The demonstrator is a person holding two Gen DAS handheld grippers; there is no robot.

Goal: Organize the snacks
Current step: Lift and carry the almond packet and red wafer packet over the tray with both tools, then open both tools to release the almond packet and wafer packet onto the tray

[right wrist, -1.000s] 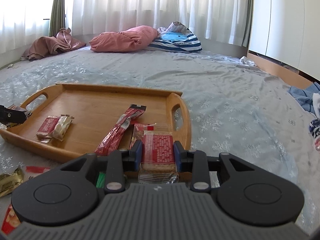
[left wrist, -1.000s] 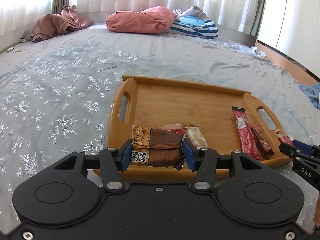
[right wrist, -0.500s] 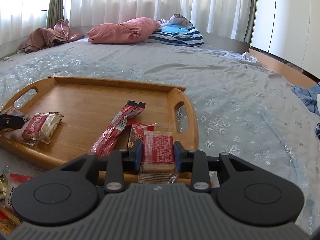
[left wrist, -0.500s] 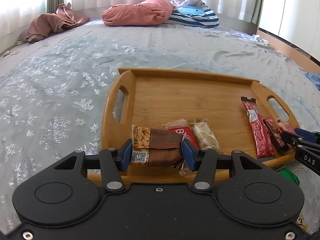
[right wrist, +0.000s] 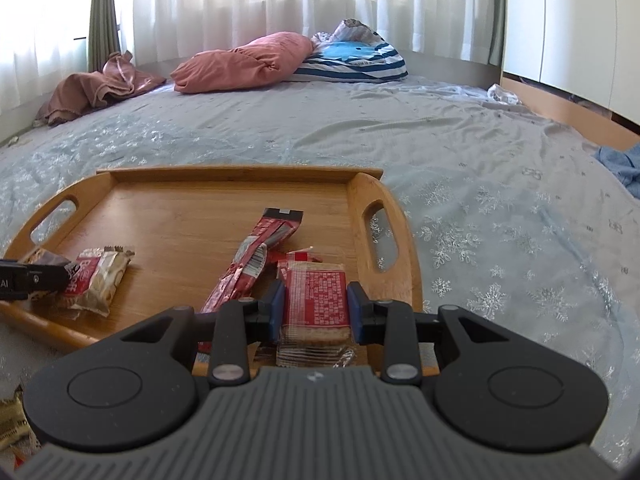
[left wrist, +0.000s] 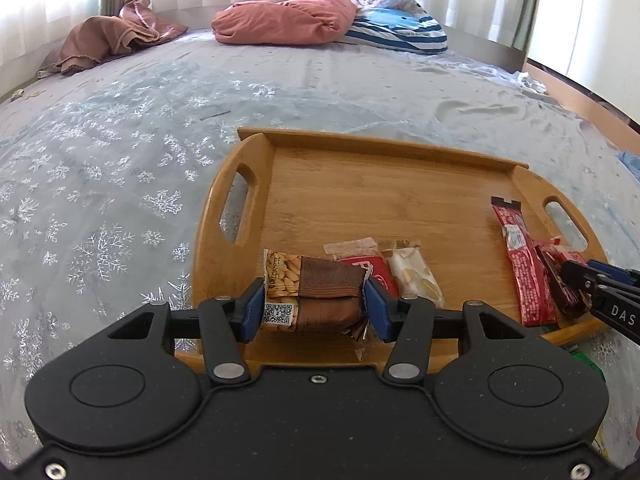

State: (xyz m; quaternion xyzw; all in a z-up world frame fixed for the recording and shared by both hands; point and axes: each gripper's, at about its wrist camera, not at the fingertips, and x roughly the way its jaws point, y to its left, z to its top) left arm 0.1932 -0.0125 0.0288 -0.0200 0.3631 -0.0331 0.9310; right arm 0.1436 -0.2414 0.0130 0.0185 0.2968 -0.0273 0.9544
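A wooden tray (left wrist: 360, 184) (right wrist: 192, 216) with two handle slots lies on the bed. My left gripper (left wrist: 314, 304) is shut on a brown almond snack pack (left wrist: 316, 292), held over the tray's near left corner. Behind it lie a red-and-white snack (left wrist: 368, 268) and a cream wafer pack (left wrist: 412, 276). My right gripper (right wrist: 316, 308) is shut on a red cracker packet (right wrist: 316, 300) over the tray's near right corner. A long red stick pack (right wrist: 256, 260) (left wrist: 520, 264) rests just beside it. The right gripper's tip (left wrist: 600, 292) shows at the left wrist view's right edge.
The bed has a pale blue snowflake sheet (left wrist: 120, 184). A pink pillow (left wrist: 284, 20), a striped blue cushion (left wrist: 400, 28) and brown cloth (left wrist: 108, 40) lie at the far end. Loose snacks (right wrist: 12, 428) sit on the sheet near the tray's front edge. A wooden bed frame (right wrist: 560, 108) runs along the right.
Both grippers have moved forward over the tray's near edge and dipped a little, each keeping its packet. The tray now looks nearer and larger in both views.
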